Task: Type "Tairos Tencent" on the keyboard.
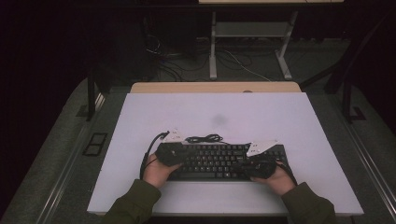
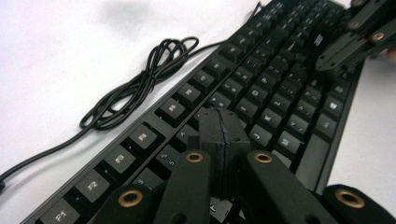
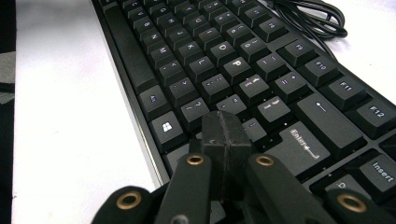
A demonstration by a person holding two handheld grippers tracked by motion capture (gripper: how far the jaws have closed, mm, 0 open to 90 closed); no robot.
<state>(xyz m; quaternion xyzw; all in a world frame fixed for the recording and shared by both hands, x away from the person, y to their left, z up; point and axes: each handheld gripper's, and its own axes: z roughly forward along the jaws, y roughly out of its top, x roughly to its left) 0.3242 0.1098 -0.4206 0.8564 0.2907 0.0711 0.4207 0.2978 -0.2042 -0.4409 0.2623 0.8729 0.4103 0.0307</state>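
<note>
- Two forearms in olive-green sleeves are being shown at the bottom of the high view, each hand holding a black two-jaw gripper over the near half of the desk.
- The left gripper (image 1: 167, 153) is being held by the left hand (image 1: 156, 171) above the left end of a black rectangular plastic keyboard (image 1: 219, 161); in the left gripper view its jaws are being pressed together with nothing between them, their tips poised over the letter keys near the number row.
- The right gripper (image 1: 259, 165) is being held by the right hand (image 1: 279, 179) above the right part of the keyboard; in the right gripper view its jaws are likewise being kept clenched and empty, their tips hanging over the keys just left of the Enter key.
- The keyboard is lying flat on the white desk (image 1: 289, 121), close to its near edge and roughly parallel to it.
- A thin black keyboard cable (image 1: 204, 138) is lying bundled in loose loops on the desk just beyond the keyboard's far edge.
- Farther off, a light wooden strip (image 1: 215, 87) is being seen along the far edge of the desk.
- Beyond it, white metal frame legs (image 1: 213, 46) and loose floor cables (image 1: 243, 63) are standing out against a dark floor.
</note>
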